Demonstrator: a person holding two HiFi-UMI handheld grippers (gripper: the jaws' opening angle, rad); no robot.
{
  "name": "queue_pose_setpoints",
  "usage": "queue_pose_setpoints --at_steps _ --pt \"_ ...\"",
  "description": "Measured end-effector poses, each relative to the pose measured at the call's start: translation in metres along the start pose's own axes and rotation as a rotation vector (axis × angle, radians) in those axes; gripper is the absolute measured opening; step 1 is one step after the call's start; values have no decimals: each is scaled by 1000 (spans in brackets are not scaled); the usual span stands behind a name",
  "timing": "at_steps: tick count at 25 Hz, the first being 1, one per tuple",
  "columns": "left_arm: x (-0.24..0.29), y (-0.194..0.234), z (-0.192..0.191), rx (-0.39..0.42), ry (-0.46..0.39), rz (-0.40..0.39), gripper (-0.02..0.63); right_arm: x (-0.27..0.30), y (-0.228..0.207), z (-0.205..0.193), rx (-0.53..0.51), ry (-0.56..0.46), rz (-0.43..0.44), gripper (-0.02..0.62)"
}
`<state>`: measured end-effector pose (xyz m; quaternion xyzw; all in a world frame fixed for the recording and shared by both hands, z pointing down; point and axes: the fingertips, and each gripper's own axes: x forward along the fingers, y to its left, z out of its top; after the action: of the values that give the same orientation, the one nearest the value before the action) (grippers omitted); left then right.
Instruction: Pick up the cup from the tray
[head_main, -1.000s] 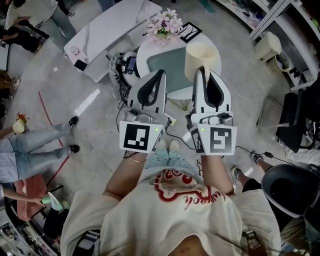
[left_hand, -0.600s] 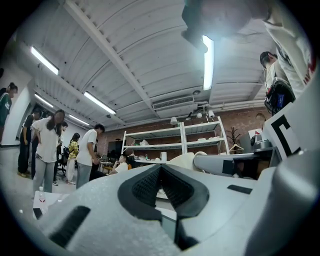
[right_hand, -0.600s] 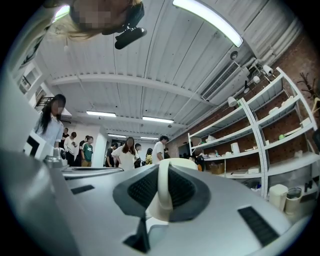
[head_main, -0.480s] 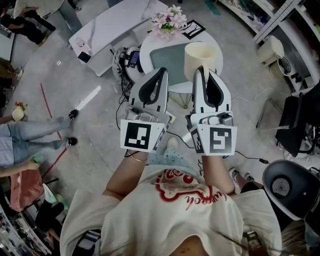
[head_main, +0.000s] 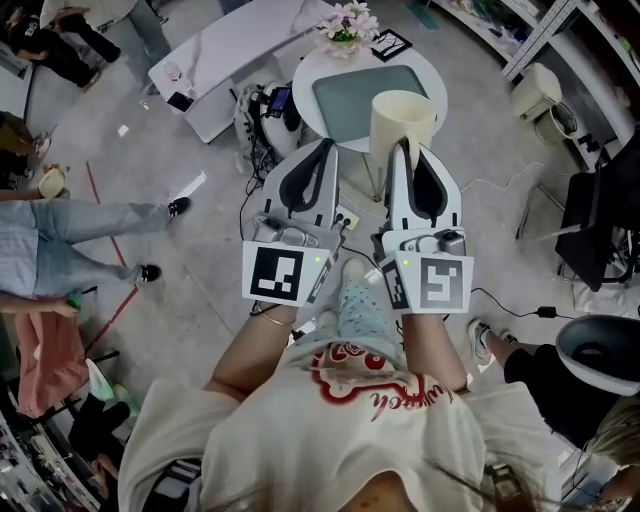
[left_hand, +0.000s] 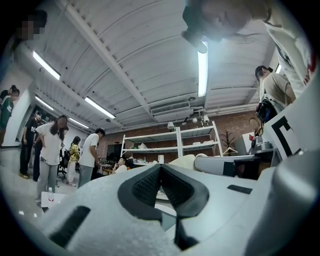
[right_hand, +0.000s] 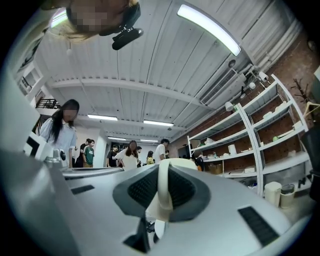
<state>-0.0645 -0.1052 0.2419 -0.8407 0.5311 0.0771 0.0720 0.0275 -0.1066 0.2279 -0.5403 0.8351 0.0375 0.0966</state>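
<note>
The right tool pinches the wall of the tall cream cup so it stands upright, clear of the grey-green tray at twelve o'clock. The left tool is closed and empty.

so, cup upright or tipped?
Upright. The cup shows its open mouth facing up in the head view; the right gripper is shut on its wall.
</note>
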Motion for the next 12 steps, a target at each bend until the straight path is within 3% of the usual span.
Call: queue_pose_setpoints --at_steps 6,12 --pt "-56 -24 14 -28 4 -24 8 -59 35 13 -10 -4 -27 51" --pt "-82 -46 21 -31 6 -17 8 -93 39 19 -10 1 -28 51"
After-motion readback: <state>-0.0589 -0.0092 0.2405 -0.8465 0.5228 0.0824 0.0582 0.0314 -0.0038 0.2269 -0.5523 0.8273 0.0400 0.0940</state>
